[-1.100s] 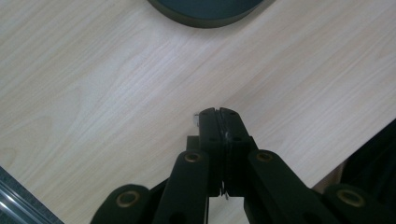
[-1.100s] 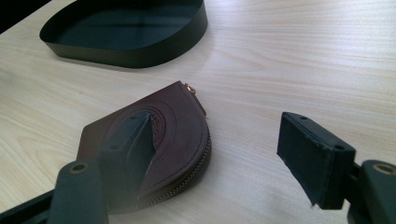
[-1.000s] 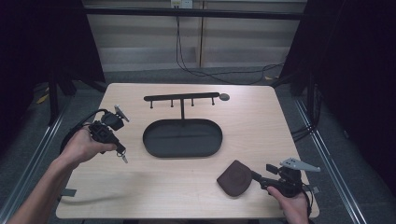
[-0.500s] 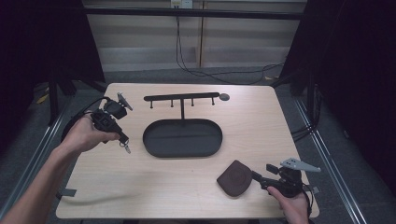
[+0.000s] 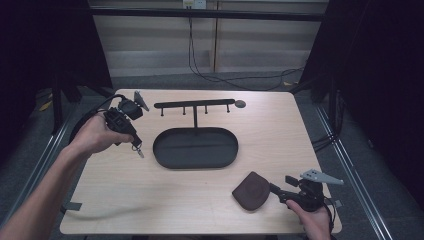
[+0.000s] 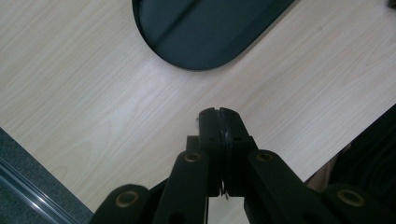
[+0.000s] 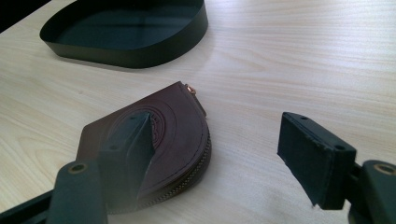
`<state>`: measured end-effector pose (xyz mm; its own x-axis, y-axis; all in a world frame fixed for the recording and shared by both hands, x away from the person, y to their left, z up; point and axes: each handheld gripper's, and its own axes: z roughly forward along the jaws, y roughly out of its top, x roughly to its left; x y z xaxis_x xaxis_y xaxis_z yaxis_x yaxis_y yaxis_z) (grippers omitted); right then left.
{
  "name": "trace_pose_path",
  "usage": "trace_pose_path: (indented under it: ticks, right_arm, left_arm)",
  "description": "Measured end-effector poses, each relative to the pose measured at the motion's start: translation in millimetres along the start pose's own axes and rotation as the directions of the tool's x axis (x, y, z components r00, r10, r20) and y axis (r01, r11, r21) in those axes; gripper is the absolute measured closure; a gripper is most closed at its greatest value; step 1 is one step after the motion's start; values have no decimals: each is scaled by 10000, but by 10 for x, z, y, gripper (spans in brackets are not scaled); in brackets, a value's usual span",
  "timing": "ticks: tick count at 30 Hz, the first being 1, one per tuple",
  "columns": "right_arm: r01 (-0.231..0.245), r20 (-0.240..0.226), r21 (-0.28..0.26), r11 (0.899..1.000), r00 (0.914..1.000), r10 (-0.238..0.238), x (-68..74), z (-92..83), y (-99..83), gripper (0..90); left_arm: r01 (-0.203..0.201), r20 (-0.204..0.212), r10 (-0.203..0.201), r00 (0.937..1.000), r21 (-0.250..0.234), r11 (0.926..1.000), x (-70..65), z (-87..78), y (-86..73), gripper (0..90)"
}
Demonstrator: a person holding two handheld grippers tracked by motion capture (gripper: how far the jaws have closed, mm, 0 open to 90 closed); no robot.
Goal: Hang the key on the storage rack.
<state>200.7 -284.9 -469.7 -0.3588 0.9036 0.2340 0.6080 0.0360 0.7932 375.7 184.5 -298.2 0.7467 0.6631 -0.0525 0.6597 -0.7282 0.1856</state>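
While the counter [image 5: 150, 200] carries a black oval tray [image 5: 195, 147] at its middle and a hook rack [image 5: 194, 105] toward its far edge, I judge the job barely begun: nothing hangs on the rack and the tray is bare. I hold my left claw [image 5: 136, 145] above the counter near its left edge, clamped on a small set of keys [image 5: 138, 148] that dangles below the tips. My right claw [image 7: 224, 154], near the front right corner, stands apart around the brown pouch [image 7: 163, 140], which lies flat, not yet gripped.
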Motion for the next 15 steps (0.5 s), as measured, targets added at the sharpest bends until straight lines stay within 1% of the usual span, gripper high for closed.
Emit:
trace_pose_path:
  ticks: [5, 10, 15]
  right_arm:
    - [-12, 3, 17, 10000, 10000, 12, -4, 1, 0, 264]
    - [10, 23, 3, 10000, 10000, -10, -6, -5, -1, 264]
    - [31, -14, -22, 10000, 10000, -31, -1, -7, -1, 264]
  left_arm:
    - [29, -130, -30, 9999, -63, 10000, -14, -76, 111, 892]
    - [-246, -151, 246, 9996, 6, 9997, -87, -141, 230, 892]
    - [-428, -210, 429, 9989, 73, 9991, -158, -150, 357, 892]
